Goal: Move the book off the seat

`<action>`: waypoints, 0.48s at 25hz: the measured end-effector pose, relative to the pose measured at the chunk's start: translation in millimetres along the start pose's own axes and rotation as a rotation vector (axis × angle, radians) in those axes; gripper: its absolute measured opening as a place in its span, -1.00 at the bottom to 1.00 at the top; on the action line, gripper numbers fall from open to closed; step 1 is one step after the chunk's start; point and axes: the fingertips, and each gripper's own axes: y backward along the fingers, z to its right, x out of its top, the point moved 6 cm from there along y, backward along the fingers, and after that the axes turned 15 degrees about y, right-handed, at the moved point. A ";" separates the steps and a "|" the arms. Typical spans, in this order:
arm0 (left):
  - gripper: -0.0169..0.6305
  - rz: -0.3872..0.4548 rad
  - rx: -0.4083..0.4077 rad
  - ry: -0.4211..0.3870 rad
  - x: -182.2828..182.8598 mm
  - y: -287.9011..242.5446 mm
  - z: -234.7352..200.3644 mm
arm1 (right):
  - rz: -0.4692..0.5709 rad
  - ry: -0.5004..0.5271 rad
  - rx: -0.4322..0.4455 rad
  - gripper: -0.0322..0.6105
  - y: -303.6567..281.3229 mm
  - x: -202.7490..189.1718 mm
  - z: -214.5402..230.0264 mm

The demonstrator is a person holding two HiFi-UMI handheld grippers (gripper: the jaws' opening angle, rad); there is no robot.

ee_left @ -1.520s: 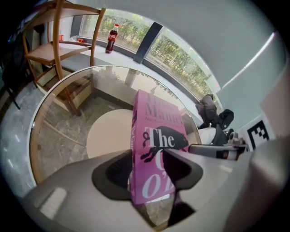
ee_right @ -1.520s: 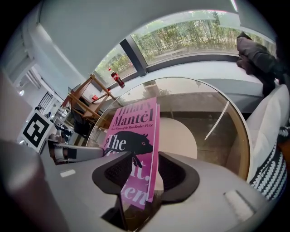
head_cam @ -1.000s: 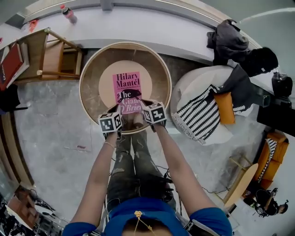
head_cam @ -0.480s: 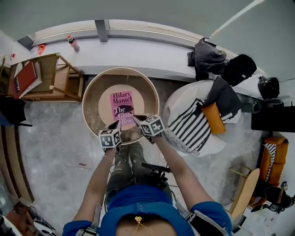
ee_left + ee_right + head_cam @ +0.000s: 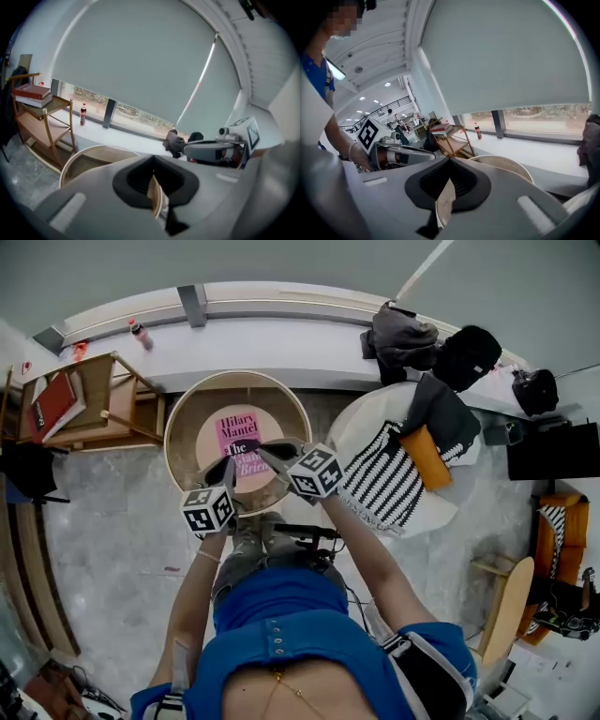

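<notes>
A pink book lies flat on the cushion of a round wooden-rimmed seat. Both grippers hang in the air above the seat's near edge, clear of the book. My left gripper is shut with nothing in it, and its jaws meet in the left gripper view. My right gripper is shut and empty too, its jaws closed in the right gripper view. Each gripper view looks level over the seat's rim toward the window, and neither shows the book.
A wooden shelf unit with a red book stands left of the seat. A bottle stands on the window sill. To the right is a white armchair with a striped blanket and an orange cushion; dark clothes lie behind it.
Both grippers have risen from the book's near edge, still shut and empty. The person has stood up and the view has pulled back. The book stays on the seat.
</notes>
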 end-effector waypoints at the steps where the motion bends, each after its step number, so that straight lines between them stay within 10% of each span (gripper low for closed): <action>1: -0.94 0.019 -0.013 -0.001 6.6 6.6 5.3 | 0.024 0.025 -0.002 -0.90 6.2 11.5 -2.9; 12: -0.94 0.156 -0.100 0.004 36.0 70.3 53.4 | 0.187 0.178 -0.094 -0.90 62.3 77.8 -35.7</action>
